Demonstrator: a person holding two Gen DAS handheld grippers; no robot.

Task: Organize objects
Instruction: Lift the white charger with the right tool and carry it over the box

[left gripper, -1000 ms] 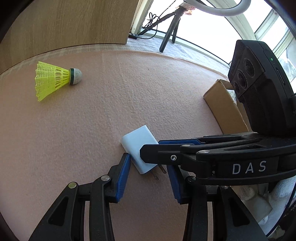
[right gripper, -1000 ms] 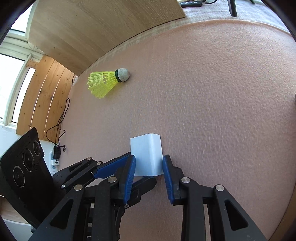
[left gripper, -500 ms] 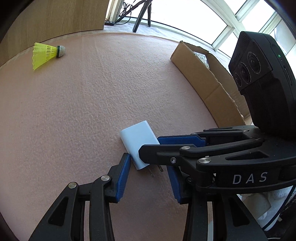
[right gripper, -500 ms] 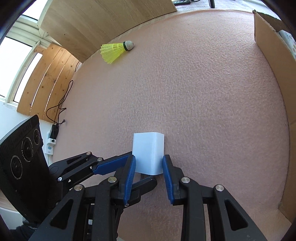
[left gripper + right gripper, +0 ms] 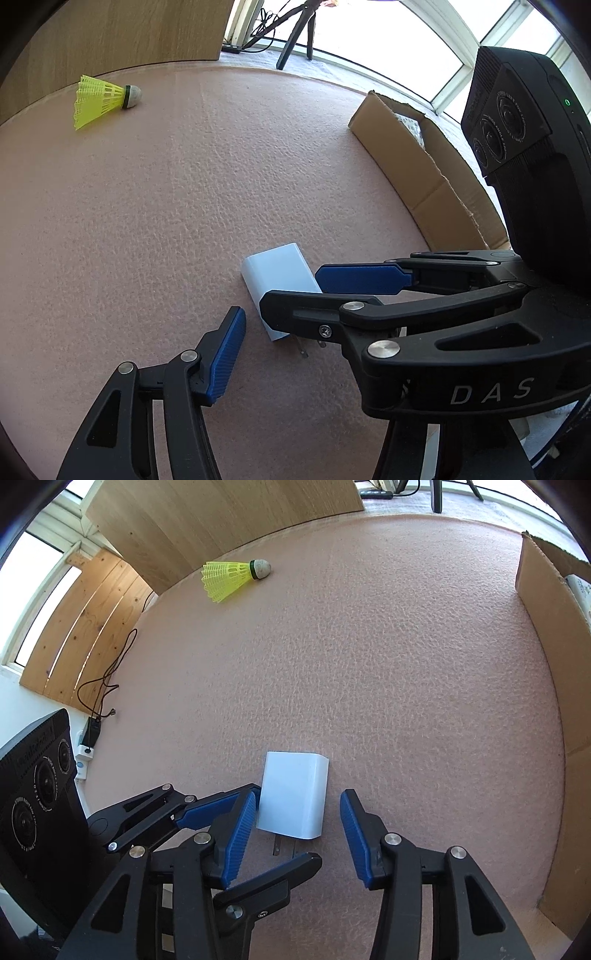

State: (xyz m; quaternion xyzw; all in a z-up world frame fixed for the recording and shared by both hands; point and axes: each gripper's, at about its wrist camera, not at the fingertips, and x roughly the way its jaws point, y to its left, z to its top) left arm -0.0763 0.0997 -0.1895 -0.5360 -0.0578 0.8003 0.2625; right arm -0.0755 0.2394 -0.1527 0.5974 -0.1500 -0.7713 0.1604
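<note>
White plastic wall charger [image 5: 293, 795] lies on pink felt [image 5: 369, 664]; our left gripper [image 5: 280, 332] and right gripper [image 5: 297, 834] have just been opening, freeing it near the cardboard box [image 5: 436, 184].

The desk [image 5: 369, 664] is covered in a pink, matt sheet with a pebbled, leather-like grain. The charger [image 5: 293, 801] is smooth white plastic with a satin sheen; its prongs [image 5: 303, 349] are bare metal. The shuttlecock [image 5: 236, 578], near the desk's far edge, has a yellow moulded plastic lattice skirt and a dull, rough grey-white tip. The box [image 5: 432, 177], at the desk's right edge, is brown corrugated cardboard, matt, with ragged torn edges. Each hand-held gripper, left [image 5: 284, 332] and right [image 5: 299, 834], is matt black plastic with bright metal rivets and blue ribbed pads [image 5: 240, 838]. Behind the desk, the panels [image 5: 207, 520] are pale wood with visible grain.
</note>
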